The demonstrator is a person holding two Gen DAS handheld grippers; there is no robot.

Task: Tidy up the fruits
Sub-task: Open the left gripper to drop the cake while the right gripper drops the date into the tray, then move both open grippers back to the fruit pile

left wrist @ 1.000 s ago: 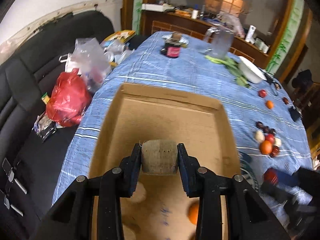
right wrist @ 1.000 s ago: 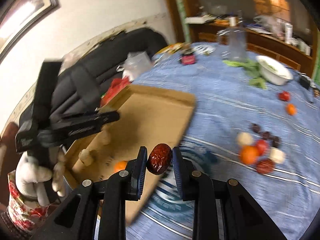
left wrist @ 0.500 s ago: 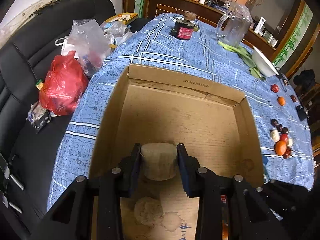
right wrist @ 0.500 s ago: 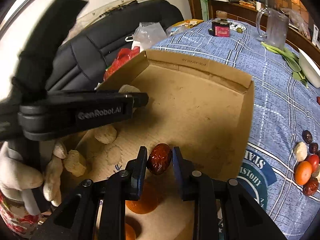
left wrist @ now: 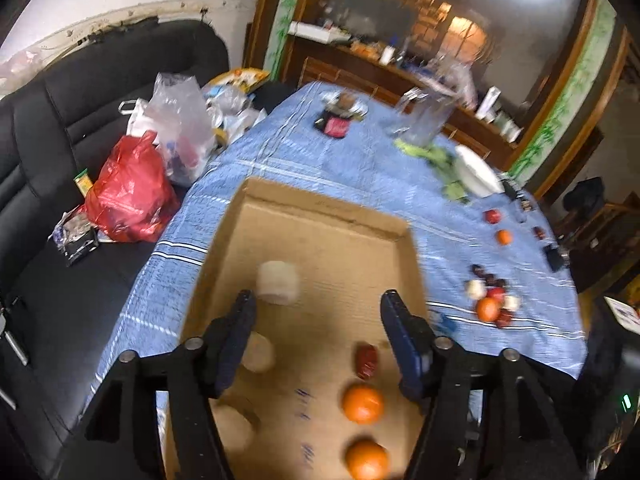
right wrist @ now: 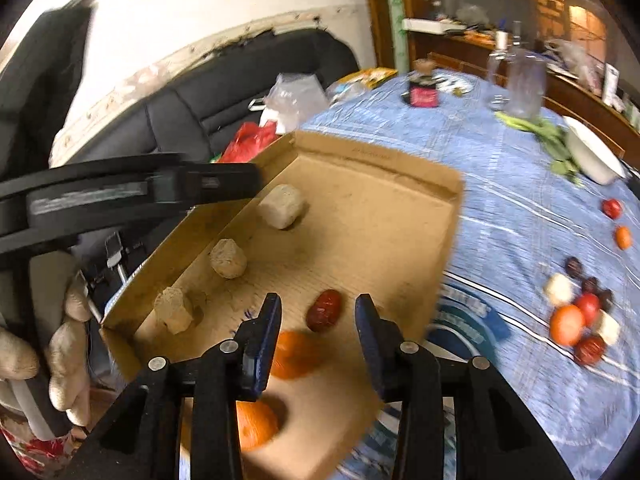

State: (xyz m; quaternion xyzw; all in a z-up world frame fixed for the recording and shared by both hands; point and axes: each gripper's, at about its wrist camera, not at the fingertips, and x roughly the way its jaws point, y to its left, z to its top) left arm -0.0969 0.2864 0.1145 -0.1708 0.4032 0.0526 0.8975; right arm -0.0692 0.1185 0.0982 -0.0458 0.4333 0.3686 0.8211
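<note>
A shallow cardboard box [left wrist: 320, 208] [right wrist: 376, 160] lies on the blue tablecloth. In it are three beige chunks in a row along the left wall [right wrist: 281, 210] [right wrist: 228, 264] [right wrist: 174, 314], a red date [right wrist: 325, 315] [left wrist: 367, 361] and two oranges [left wrist: 363, 403] [left wrist: 367, 460]. My left gripper [left wrist: 316, 312] is open and empty above the box, just behind the farthest beige chunk [left wrist: 277, 288]. My right gripper [right wrist: 318, 316] is open, with the date lying on the box floor between its fingers. A pile of loose fruit [right wrist: 576, 320] [left wrist: 490, 300] lies on the cloth at the right.
A red fruit and a small orange [left wrist: 498, 226] lie farther back on the table. A white bowl [left wrist: 476, 174], greens, a glass pitcher [left wrist: 428, 120] and a dark jar [right wrist: 422, 88] stand at the far end. Bags [left wrist: 132, 196] sit on the black sofa at the left.
Both grippers have opened. The left one has let go of the beige chunk and the right one of the date; both now rest in the box. Both grippers have drawn back and up.
</note>
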